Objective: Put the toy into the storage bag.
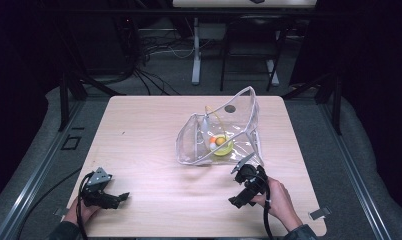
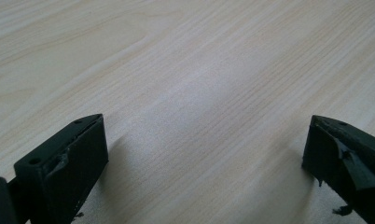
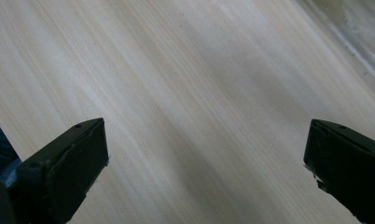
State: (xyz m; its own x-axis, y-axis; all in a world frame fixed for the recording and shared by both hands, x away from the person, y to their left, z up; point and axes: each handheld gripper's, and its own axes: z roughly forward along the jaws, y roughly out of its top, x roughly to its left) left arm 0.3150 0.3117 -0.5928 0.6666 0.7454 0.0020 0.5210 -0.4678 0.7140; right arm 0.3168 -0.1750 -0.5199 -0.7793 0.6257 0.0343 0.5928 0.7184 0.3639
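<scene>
While two tongs gape, one pouch (image 1: 219,131) stands.

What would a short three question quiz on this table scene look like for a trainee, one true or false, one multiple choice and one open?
1. True or false: the left gripper is closed on the clear plastic bag.
2. Which gripper lies nearer the bag: A the left gripper, B the right gripper, C both equally?
3. What shows through the bag's clear wall?

Key
1. False. Its jaws stand wide apart over bare wooden table, well away from the bag.
2. B. It lies just in front of the bag's near edge.
3. A yellow-green bowl holding a small orange ball, with a thin yellow cord above.
</scene>
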